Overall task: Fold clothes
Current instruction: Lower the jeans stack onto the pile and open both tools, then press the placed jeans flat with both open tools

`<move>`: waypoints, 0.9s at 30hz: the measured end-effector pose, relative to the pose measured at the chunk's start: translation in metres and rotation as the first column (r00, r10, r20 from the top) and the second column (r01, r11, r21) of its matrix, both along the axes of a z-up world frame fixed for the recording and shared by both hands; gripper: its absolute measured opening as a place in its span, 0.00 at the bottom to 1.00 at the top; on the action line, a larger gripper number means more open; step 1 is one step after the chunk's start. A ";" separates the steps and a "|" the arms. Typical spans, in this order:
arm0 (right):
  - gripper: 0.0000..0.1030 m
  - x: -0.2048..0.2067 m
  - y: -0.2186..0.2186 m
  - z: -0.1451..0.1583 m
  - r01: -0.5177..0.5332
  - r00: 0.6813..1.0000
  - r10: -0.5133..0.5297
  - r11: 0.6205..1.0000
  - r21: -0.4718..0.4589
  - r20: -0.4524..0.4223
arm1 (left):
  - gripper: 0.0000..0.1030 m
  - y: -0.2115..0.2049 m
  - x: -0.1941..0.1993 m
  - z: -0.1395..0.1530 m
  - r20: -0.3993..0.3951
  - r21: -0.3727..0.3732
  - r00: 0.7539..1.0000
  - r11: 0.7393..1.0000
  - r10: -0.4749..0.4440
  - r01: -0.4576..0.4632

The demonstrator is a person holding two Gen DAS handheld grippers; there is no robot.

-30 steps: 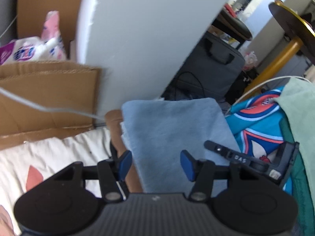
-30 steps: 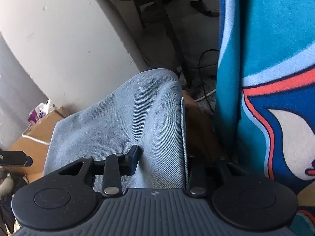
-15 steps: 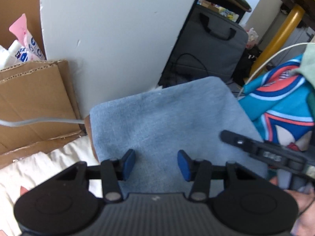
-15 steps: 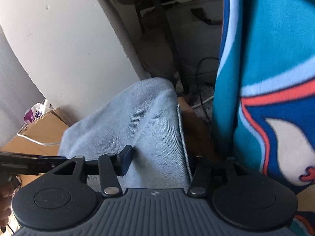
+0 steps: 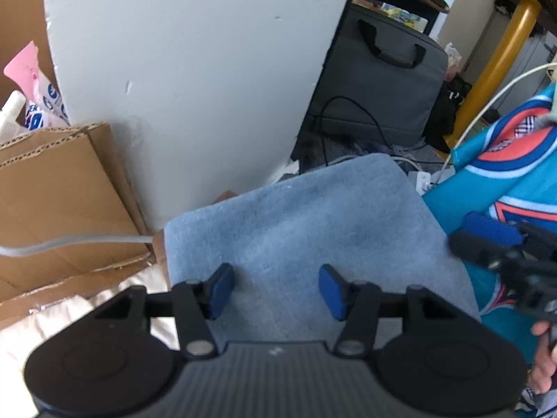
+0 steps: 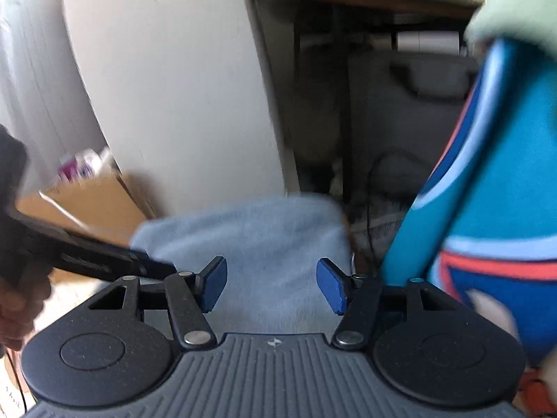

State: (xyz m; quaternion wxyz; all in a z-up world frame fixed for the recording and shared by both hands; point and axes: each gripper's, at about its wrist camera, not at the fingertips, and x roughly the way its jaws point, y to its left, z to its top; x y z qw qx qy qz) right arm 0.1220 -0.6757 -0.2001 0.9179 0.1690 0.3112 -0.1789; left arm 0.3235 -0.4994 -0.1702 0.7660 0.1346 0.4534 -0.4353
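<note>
Behind the right gripper (image 6: 271,287), motion blurs the folded denim (image 6: 250,240).

Two grippers are out: the left gripper (image 5: 275,291) and the right gripper (image 6: 271,287), each with two blue pads. One folded light blue cloth (image 5: 306,230) lies at twelve o'clock from both. One bright teal printed garment (image 5: 501,174) hangs at two o'clock, with one pale green cloth (image 6: 515,3) above it. One cardboard box (image 5: 59,195) sits at nine o'clock, one grey bag (image 5: 379,80) at one o'clock, and one yellow post (image 5: 497,59) beyond it.
</note>
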 end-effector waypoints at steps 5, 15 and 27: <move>0.62 0.026 -0.004 -0.028 -0.007 0.997 0.010 0.999 0.035 -0.078 | 0.58 0.002 0.000 -0.001 0.014 -0.002 1.000 1.000 -0.018 0.018; 0.65 0.066 -0.012 -0.034 0.015 0.997 -0.011 0.999 0.052 -0.078 | 0.60 0.000 0.002 -0.006 0.038 0.004 0.999 1.000 -0.026 0.026; 0.65 0.031 0.012 -0.023 0.006 0.999 -0.003 0.997 0.076 -0.045 | 0.52 0.003 -0.003 0.003 0.045 0.012 0.999 1.000 -0.002 0.001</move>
